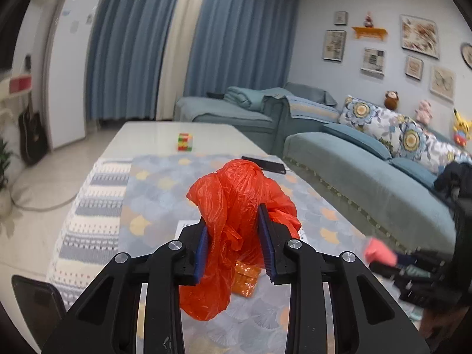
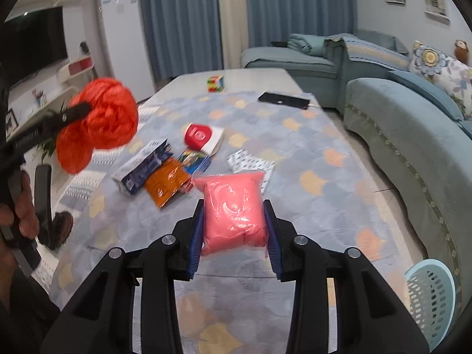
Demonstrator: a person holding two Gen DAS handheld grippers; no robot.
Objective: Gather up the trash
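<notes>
My left gripper (image 1: 235,224) is shut on a crumpled orange-red plastic bag (image 1: 236,194), held above the patterned tablecloth (image 1: 153,188). The same bag (image 2: 100,124) shows at the left of the right wrist view, pinched by the left gripper's fingers (image 2: 77,109). My right gripper (image 2: 234,218) is shut on a pink packet in clear plastic (image 2: 233,209), lifted off the table. The pink packet (image 1: 379,252) also appears blurred at the right of the left wrist view. On the cloth lie an orange wrapper (image 2: 166,181), a blue-white carton (image 2: 144,165), a colourful pack (image 2: 194,159), a red round lid on white paper (image 2: 199,135) and a dotted paper (image 2: 250,162).
A black phone (image 2: 283,99) and a colour cube (image 2: 216,83) lie farther back on the table. A light-blue perforated basket (image 2: 432,292) stands on the floor at the lower right, beside the blue sofa (image 2: 398,135). Another dark phone (image 2: 44,203) sits at the table's left edge.
</notes>
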